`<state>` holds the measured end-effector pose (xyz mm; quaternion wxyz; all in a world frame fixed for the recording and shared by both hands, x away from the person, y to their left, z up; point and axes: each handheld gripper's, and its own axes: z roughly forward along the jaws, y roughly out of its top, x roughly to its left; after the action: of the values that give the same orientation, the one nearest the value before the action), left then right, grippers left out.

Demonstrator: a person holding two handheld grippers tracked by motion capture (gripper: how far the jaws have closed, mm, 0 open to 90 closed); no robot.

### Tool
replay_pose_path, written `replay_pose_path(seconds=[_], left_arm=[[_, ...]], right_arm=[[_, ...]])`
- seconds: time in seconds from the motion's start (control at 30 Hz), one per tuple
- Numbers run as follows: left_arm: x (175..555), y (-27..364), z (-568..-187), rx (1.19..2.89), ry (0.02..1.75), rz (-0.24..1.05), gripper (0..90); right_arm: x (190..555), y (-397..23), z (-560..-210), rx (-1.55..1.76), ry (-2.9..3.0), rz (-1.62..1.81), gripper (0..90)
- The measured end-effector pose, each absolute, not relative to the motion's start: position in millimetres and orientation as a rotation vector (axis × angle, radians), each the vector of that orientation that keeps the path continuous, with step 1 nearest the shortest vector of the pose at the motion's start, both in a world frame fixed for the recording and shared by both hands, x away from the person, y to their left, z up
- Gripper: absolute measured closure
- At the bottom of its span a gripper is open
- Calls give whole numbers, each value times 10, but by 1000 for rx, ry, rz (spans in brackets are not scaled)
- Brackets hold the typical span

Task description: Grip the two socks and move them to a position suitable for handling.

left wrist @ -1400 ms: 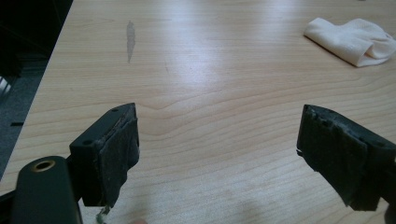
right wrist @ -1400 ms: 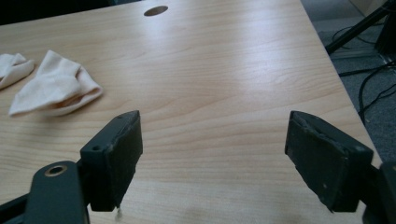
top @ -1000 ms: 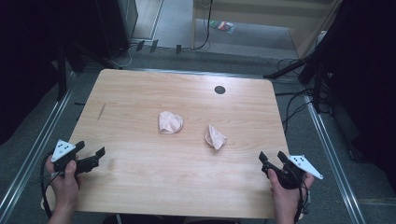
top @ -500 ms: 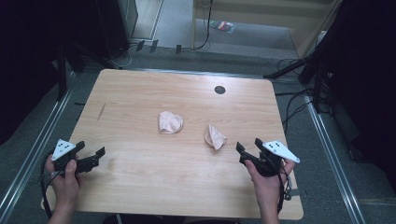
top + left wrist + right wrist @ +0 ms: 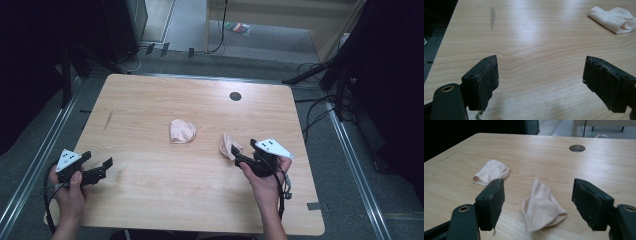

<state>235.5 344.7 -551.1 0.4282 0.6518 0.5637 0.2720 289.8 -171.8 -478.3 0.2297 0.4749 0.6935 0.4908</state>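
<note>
Two pale socks on a wooden surface (image 5: 150, 100)

Right hand-held gripper (image 5: 239, 159), jaws wide apart, frames the nearer sock (image 5: 541, 206); left hand-held gripper (image 5: 102, 169) gapes empty at 8 o'clock.

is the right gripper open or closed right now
Open. In its own view the right gripper has its two black jaws standing wide apart on either side of the nearer sock, which lies on the table unclamped.

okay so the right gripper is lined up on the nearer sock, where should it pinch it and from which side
Judging by its shape, pinch the nearer sock across its bunched wide end, coming straight ahead and down from the person's side. The right gripper is open with that end between its jaws already, and the folds there stand higher than the flat pointed tip, which would be harder to catch.
</note>
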Motion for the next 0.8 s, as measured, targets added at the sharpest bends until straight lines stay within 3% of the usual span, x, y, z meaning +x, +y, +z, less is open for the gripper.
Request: replay_pose_path(seconds=[0.23, 0.8], left_arm=[[2362, 3447, -5510, 1634, 1415, 676, 140], [2402, 3472, -5515, 1616, 1453, 649, 139]], right_arm=[[3070, -1573, -4780, 1275, 1945, 1324, 268], [3269, -1254, -5261, 1284, 2100, 1100, 288]])
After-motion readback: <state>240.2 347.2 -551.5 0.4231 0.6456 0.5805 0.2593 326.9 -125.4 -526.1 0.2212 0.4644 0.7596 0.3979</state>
